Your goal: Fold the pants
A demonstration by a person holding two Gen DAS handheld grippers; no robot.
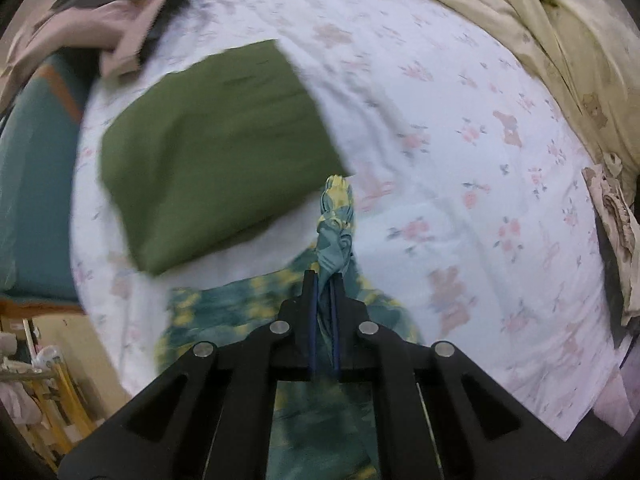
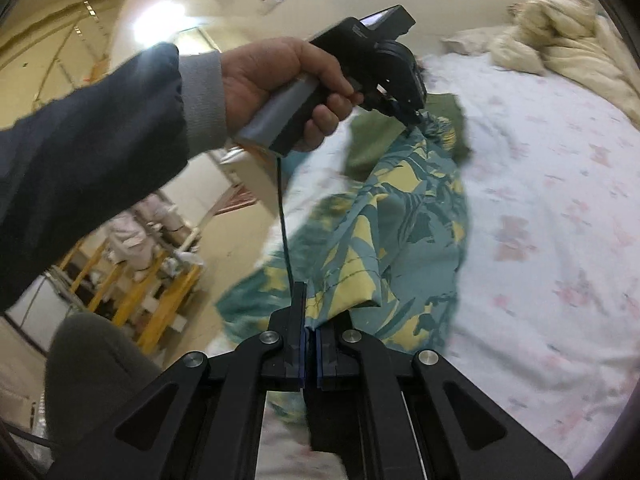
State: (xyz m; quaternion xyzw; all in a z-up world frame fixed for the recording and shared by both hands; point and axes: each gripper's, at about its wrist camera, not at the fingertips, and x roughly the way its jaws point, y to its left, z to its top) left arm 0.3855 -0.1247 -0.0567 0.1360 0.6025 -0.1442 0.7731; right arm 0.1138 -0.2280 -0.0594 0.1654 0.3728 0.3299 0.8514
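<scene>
The pants point(image 2: 400, 216) are teal with a yellow leaf print and hang stretched above the bed between my two grippers. My left gripper point(image 1: 325, 280) is shut on a bunched end of the pants point(image 1: 336, 220). It also shows in the right wrist view point(image 2: 412, 120), held by a hand in a dark sleeve, pinching the far end of the fabric. My right gripper point(image 2: 310, 320) is shut on the near edge of the pants. The lower part of the fabric drapes onto the floral sheet point(image 2: 540, 240).
A folded olive-green garment point(image 1: 216, 148) lies on the bed beyond the pants. A cream duvet point(image 1: 560, 40) is bunched at the head of the bed. Pink and dark clothes point(image 1: 100, 32) lie at the far left corner. A yellow rack point(image 2: 132, 296) stands beside the bed.
</scene>
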